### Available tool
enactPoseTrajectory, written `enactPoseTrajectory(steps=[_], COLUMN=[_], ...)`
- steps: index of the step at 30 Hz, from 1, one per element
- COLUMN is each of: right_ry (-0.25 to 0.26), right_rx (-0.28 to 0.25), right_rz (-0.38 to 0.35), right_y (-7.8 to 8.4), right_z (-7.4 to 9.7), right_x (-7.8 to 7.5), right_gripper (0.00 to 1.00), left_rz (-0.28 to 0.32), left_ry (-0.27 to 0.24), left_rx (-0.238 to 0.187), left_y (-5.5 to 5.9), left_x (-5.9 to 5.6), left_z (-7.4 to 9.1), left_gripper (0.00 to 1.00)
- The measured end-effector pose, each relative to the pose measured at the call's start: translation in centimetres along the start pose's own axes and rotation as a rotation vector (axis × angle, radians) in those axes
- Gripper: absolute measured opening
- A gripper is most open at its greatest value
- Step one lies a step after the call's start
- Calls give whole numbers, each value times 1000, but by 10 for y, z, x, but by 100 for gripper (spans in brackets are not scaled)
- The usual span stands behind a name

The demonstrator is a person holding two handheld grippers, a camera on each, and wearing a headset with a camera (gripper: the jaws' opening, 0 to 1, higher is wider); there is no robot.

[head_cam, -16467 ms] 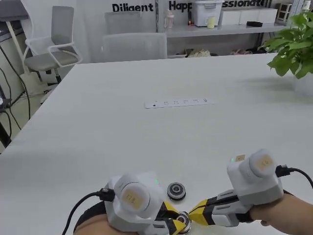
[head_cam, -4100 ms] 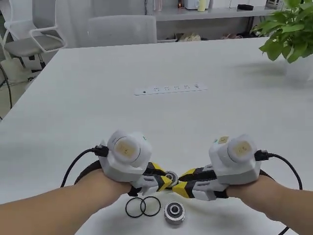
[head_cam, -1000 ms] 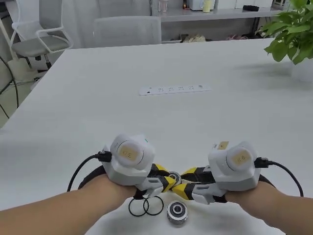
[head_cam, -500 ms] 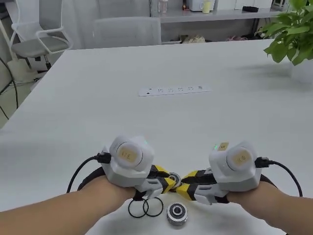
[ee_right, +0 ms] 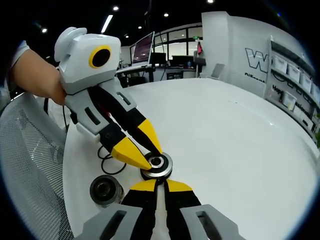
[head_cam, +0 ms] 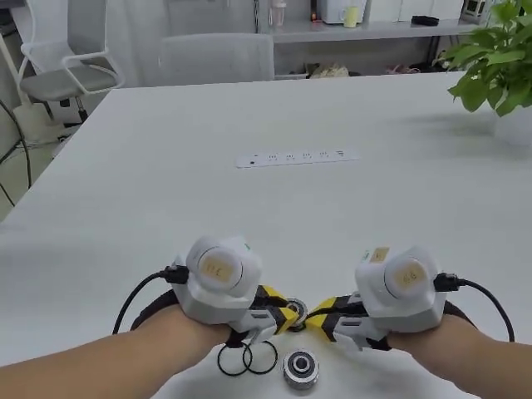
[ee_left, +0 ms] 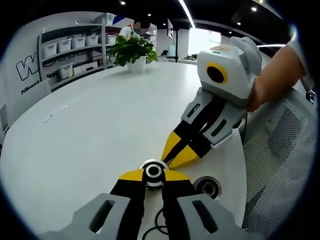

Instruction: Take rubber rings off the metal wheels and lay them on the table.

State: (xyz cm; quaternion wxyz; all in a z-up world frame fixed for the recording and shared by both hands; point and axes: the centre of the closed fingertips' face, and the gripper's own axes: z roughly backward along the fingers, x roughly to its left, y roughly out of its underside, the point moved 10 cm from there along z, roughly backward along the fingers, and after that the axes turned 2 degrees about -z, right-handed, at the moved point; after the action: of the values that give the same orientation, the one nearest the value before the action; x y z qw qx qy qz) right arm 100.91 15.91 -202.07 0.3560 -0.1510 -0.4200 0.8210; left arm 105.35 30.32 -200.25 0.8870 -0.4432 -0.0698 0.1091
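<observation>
Two rings (head_cam: 247,359) are already off, lying on the desk (head_cam: 291,216) just beside the left fingers (ee_left: 134,176). Those fingers are clamped across a wheel (ee_left: 153,172), flat, hub up, axle vertical. It's round, so no real long axis. Right fingers (ee_right: 145,186) are pinched narrow at its rim; can't tell if they've caught a ring. Second wheel (head_cam: 300,368) sits near them, probably next.

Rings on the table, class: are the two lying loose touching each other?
Touching. The head view shows one ring overlapping the other ring, with their outlines crossing where they meet on the table.
</observation>
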Motion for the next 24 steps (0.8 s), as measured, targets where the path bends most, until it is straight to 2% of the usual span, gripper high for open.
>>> enactPoseTrajectory(steps=[6,11,17,22,24], right_ry=[0,12,42,27,24], right_rx=[4,25,29,28,23], right_rz=[4,103,153,146,109], right_y=[0,-3,-4,-4,-3], right_z=[0,0,0,0,0], right_x=[0,3,2,3,2], right_gripper=[1,1,6,3,3], left_rz=[1,4,6,7,8], left_ry=[0,-4,-5,-6,-6], left_rx=[-2,-7,-10,-10,-9], left_y=[0,1,1,1,1], left_x=[0,-1,-1,-1,-1], left_z=[0,0,0,0,0], left_gripper=[7,7,7,7,7])
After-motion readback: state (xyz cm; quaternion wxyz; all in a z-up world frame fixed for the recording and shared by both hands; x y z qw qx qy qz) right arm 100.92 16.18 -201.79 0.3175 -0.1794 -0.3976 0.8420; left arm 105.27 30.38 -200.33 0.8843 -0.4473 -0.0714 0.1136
